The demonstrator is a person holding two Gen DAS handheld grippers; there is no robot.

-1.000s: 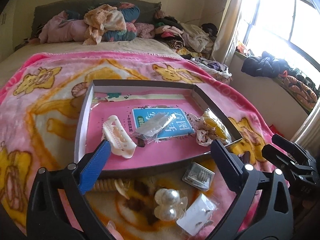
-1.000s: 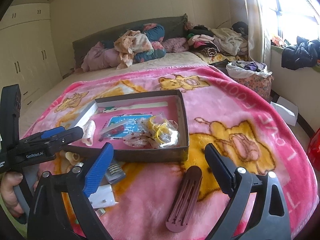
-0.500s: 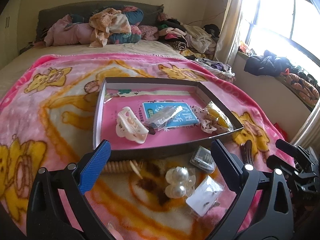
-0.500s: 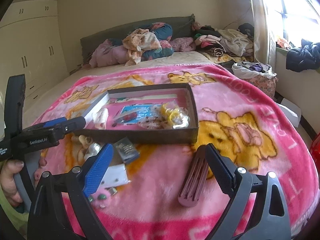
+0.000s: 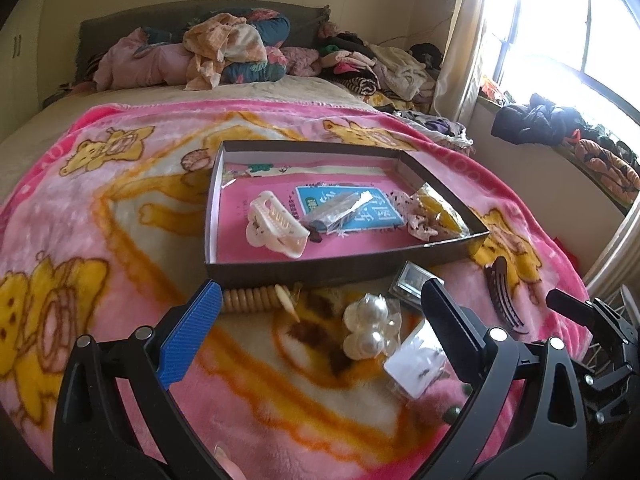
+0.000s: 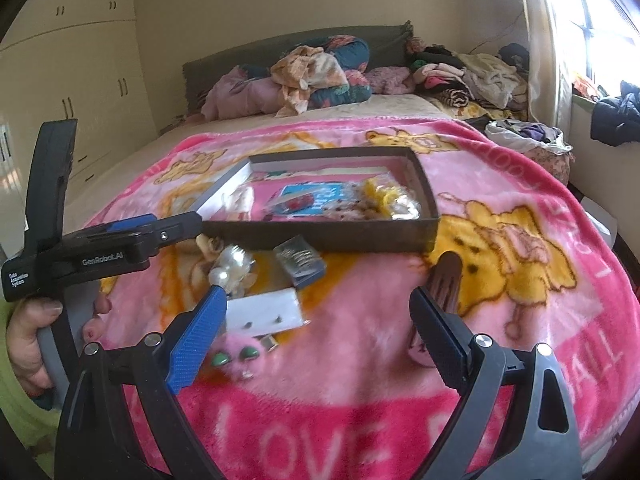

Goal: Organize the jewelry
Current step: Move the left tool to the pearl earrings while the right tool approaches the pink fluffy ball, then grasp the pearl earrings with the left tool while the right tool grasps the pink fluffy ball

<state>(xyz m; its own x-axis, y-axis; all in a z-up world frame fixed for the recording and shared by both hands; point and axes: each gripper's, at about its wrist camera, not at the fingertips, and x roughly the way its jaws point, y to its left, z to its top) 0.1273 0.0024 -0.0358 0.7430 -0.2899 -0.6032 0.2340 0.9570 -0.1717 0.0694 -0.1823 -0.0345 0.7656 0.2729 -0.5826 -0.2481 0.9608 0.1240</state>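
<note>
Flanking one tray [image 5: 344, 270], two grippers

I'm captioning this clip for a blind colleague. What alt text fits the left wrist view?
The open left gripper hovers above a pink cartoon blanket, holding nothing. Past it, a shallow dark box holds a white hair claw and bagged trinkets. Pearl baubles, an earring card and a brown hair clip lie outside it.

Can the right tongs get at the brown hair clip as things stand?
Probably yes. The right tongs are open and empty, and the brown hair clip lies alone on the blanket just ahead of the right finger, outside the box. Nothing covers it.
</note>
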